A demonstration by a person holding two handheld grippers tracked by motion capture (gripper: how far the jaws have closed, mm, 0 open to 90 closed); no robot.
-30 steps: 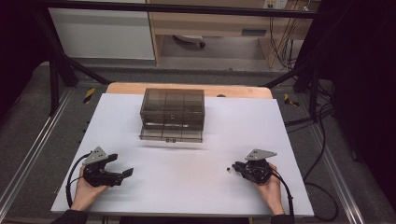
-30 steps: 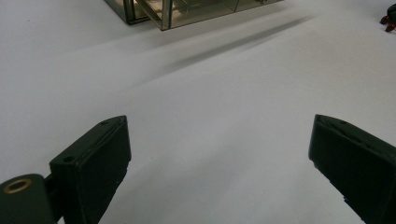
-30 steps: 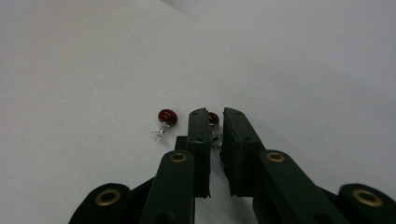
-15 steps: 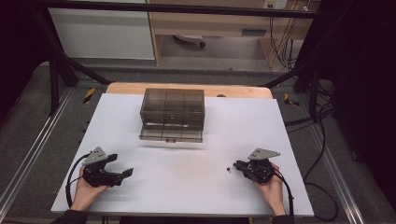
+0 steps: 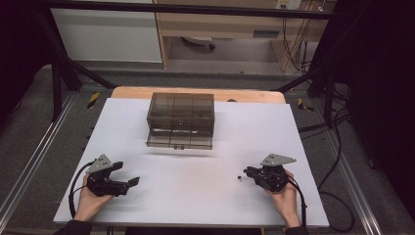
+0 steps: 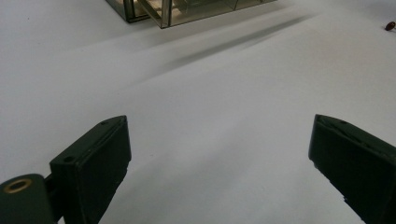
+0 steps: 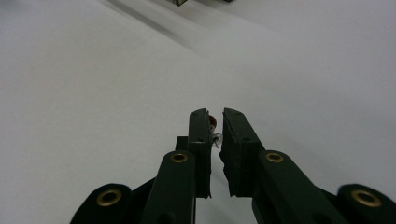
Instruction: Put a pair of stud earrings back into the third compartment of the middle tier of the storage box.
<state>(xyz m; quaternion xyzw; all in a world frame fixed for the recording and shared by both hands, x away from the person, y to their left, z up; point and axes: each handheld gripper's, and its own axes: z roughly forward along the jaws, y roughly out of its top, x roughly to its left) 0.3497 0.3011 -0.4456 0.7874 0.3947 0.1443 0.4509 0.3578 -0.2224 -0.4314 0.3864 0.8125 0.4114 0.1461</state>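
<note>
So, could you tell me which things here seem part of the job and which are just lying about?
Likely in the job:
- small red object, at the nearly closed jaws of the right gripper
- smoky drawer box, its lower drawer pulled out
- left gripper, open

Just lying about:
- floor cables
- yellow-black floor marker

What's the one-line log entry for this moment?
left gripper: open, empty, near left | right gripper: nearly closed on small red item | smoky clear drawer box: far centre, bottom drawer pulled out | white table
</note>
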